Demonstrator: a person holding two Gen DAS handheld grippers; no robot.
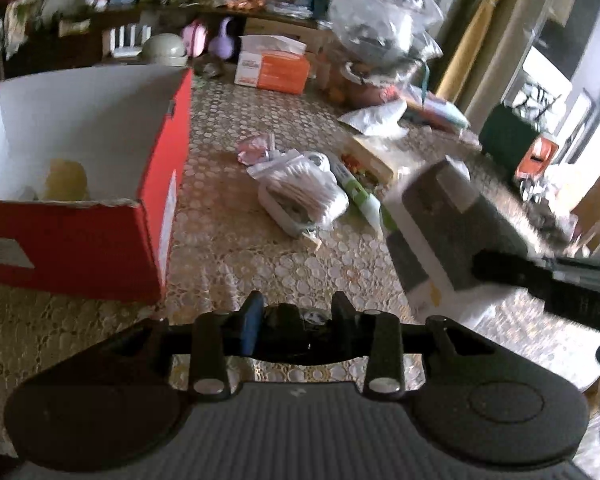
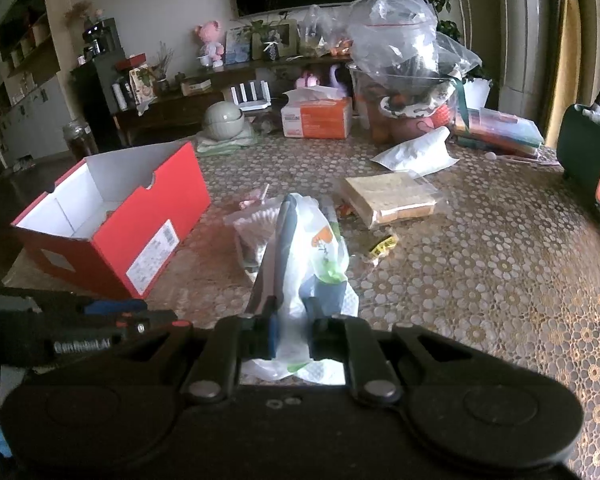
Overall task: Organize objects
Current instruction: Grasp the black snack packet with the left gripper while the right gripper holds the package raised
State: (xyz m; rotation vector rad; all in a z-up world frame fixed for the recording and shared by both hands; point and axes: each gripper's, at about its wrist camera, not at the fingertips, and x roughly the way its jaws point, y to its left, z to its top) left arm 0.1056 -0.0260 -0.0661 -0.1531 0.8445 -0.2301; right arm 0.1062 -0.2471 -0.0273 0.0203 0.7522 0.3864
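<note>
My right gripper [image 2: 292, 332] is shut on a grey and white packet [image 2: 296, 264] and holds it above the table; the packet [image 1: 444, 236] and the gripper's dark finger [image 1: 532, 276] also show at the right of the left wrist view. My left gripper [image 1: 296, 320] is open and empty, low over the table right of the open red shoebox [image 1: 100, 248]. The shoebox [image 2: 148, 216] holds a yellowish object [image 1: 66, 180]. A bag of cotton swabs [image 1: 300, 192] and a white and green tube [image 1: 360, 196] lie ahead on the table.
A wrapped flat block [image 2: 392, 200], a small yellow packet [image 2: 384, 246] and a white bag [image 2: 416, 154] lie on the patterned tablecloth [image 2: 480, 280]. An orange tissue box [image 2: 316, 118], a big clear plastic bag [image 2: 400, 52] and a green container [image 2: 584, 156] stand around the far edge.
</note>
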